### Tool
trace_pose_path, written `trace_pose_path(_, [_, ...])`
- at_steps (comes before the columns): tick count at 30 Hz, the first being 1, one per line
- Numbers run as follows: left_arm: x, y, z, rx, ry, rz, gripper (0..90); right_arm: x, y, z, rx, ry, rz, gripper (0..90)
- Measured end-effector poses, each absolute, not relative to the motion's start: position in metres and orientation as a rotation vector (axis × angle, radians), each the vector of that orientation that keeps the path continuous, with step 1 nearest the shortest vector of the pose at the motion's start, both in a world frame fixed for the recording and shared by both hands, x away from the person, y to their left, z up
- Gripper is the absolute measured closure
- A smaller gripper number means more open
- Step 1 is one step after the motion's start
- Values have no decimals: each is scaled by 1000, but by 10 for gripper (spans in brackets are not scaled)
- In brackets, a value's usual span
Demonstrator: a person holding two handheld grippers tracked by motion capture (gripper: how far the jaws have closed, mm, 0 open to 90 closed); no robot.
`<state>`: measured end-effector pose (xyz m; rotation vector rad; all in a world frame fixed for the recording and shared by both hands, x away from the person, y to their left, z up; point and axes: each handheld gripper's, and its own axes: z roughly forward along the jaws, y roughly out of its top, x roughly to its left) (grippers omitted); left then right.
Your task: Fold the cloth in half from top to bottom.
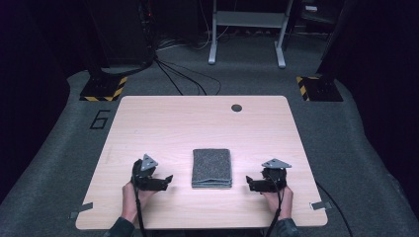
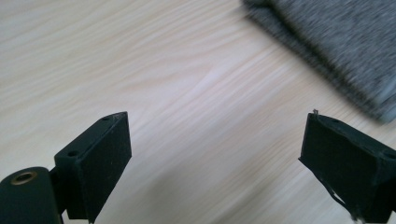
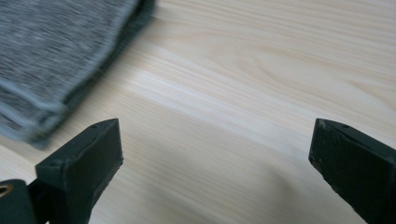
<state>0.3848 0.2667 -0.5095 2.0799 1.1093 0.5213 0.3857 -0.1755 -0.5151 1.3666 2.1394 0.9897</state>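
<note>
A folded grey cloth [image 1: 211,168] lies flat near the middle of the wooden table [image 1: 197,123], towards the front. My left gripper [image 1: 167,180] rests on the table to the cloth's left, its jaws pointing at the cloth. In the left gripper view the gripper [image 2: 219,119] is open over bare wood, with the cloth [image 2: 336,51] at the upper right. My right gripper [image 1: 249,183] rests to the cloth's right, jaws pointing inward. The right gripper view has that gripper [image 3: 217,128] open and empty, with the cloth [image 3: 51,56] at the upper left.
A small dark round hole [image 1: 236,107] sits near the table's far edge. Beyond the table are a grey metal frame [image 1: 247,29], cables on the carpet, and two bases with yellow-black stripes [image 1: 104,89]. A hand holds each gripper at the table's front edge.
</note>
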Motion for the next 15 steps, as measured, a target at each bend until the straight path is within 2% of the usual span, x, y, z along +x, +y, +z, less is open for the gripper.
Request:
trace_pose_path(1, [381,281,-514,2057,1161,530,83,384,-181,-516,1374,2131,981,25])
trace_pose_path(7, [374,311,-519,2026,1251,552,74,374,-216,-522,1465,2059,916,30])
trace_pose_path(15, [373,327,-527,2005,1315,567,67,369,-228,-529,1471,2026,867,36])
